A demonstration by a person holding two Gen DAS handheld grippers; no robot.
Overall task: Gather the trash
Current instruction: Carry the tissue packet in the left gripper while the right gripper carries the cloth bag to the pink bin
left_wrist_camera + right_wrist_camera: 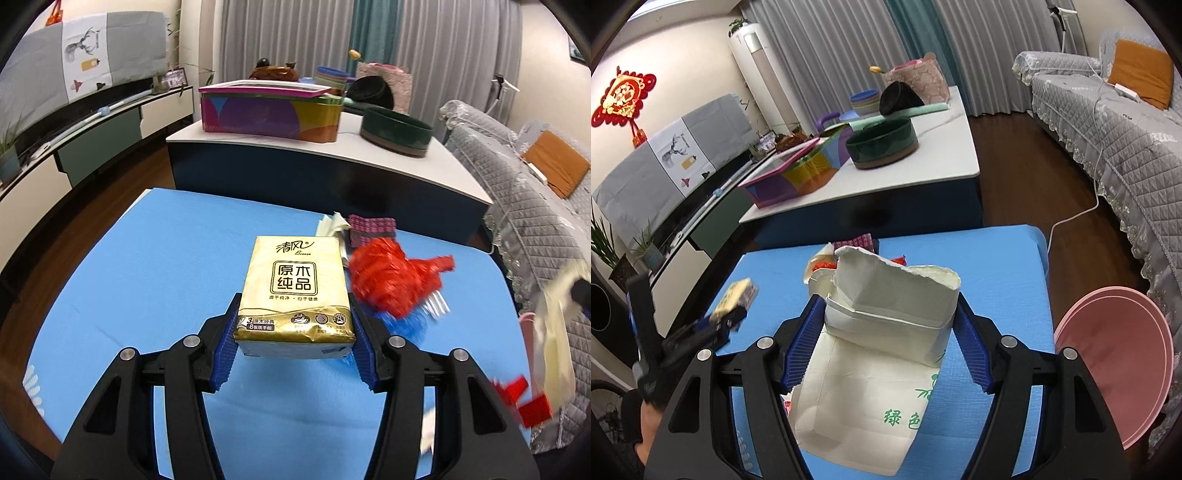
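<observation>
My left gripper (295, 345) is shut on a gold tissue pack (295, 291) and holds it above the blue mat (147, 258). It also shows in the right wrist view (737, 297), at the left. My right gripper (888, 334) is shut on a white paper bag (886, 325) with green print. A crumpled red plastic bag (391, 280) lies on the mat right of the tissue pack, with a pink checked packet (371, 229) and pale paper scraps (332, 225) behind it. The white bag shows blurred at the right edge of the left wrist view (554, 332).
A pink round bin (1119, 365) stands on the floor right of the mat. Behind the mat a white-topped table (443, 158) carries a colourful box (269, 114) and a dark green bowl (397, 131). A grey sofa (1108, 122) is at the right.
</observation>
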